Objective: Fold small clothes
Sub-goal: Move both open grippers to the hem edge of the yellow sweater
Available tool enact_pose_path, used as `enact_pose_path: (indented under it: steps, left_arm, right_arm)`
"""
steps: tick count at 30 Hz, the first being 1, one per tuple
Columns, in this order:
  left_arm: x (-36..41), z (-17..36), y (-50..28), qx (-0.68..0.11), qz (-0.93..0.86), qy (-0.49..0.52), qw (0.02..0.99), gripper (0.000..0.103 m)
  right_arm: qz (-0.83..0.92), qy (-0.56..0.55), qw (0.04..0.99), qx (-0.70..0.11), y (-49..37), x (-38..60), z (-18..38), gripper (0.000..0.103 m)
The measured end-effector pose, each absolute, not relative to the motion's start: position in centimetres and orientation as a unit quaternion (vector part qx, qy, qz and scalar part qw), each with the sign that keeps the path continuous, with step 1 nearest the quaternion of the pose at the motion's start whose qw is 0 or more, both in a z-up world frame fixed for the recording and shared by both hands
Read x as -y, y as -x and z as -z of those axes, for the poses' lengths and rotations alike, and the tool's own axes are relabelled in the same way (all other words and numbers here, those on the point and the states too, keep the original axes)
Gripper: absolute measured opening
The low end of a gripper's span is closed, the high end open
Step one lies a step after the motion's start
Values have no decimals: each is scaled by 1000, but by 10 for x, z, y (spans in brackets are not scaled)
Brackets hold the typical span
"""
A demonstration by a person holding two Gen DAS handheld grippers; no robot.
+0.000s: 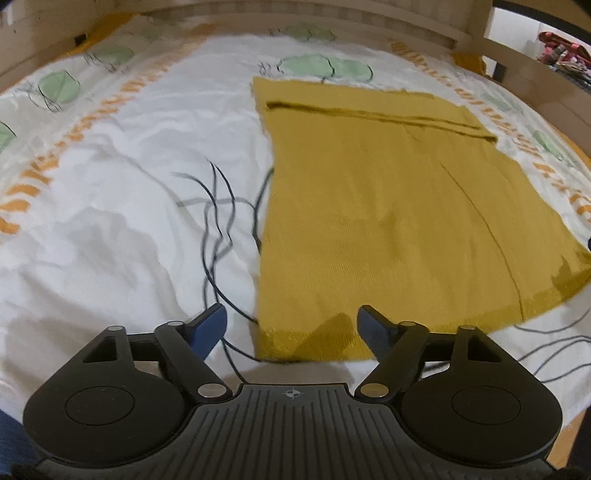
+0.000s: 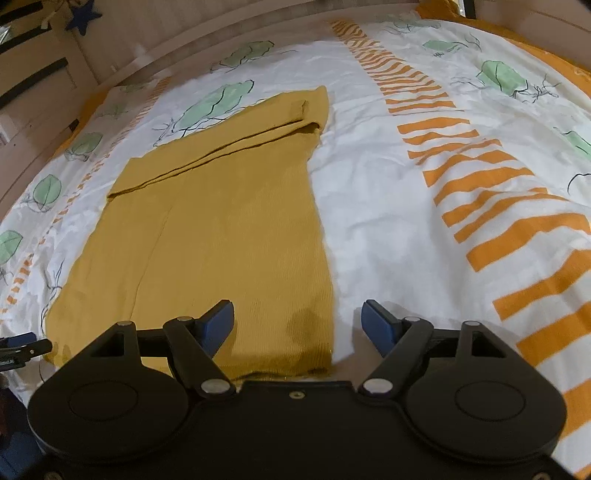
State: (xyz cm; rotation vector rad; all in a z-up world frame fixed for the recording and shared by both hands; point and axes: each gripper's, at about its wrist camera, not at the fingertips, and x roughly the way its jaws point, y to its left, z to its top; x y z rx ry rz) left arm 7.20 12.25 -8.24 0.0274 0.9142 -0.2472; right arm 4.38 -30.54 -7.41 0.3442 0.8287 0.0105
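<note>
Left wrist view gives you the bed (image 1: 110, 184) first, its white cover printed with green leaves and orange stripes, the far edge bent by the lens and the right side cut off by the frame. On it lies the mustard garment (image 1: 388, 214), spread flat with a sleeve folded across its far end; its near right corner runs out of your sight at the frame edge, where a dark sliver shows that you cannot identify. Your left tongs (image 1: 291, 326) stand wide and hold nothing, poised over the garment's near left corner, the left finger over bare sheet, the right over cloth.

Right wrist view shows you what the other misses: the garment's (image 2: 221, 229) right edge entire, the broad orange stripes (image 2: 480, 206) beside it, and a blue star (image 2: 83, 14) on the wall. Your right tongs (image 2: 297, 325) are likewise spread wide and hold nothing, straddling the near right corner. At far left a bit of the left tongs' finger peeks in, mostly cut off
</note>
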Motion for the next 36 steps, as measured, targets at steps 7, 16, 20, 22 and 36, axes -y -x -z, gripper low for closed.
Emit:
enact_pose_path:
  steps: [7,16,20,22,36]
  left_arm:
    - [-124,93,-72,-439,128,4,889,72]
    - [-126,100,-74,-436,129,22,890,74]
    - [-125,103,-75,-436,134,26,890,83]
    - [-121,105,-75,-434,132,20,891,85]
    - [-129,100,-70,-422,116,49,898,57]
  right_arm:
    - [-8,-156,901,-404,-40,301,77,80]
    - [-31,-164,894,-417,-49,294,92,87]
    - [-42,-164,892,-419,-52,293,98,92]
    - [-47,-164,892,-419,-52,293,99,93]
    - [-56,-169,894,-412,-50,294,101,94]
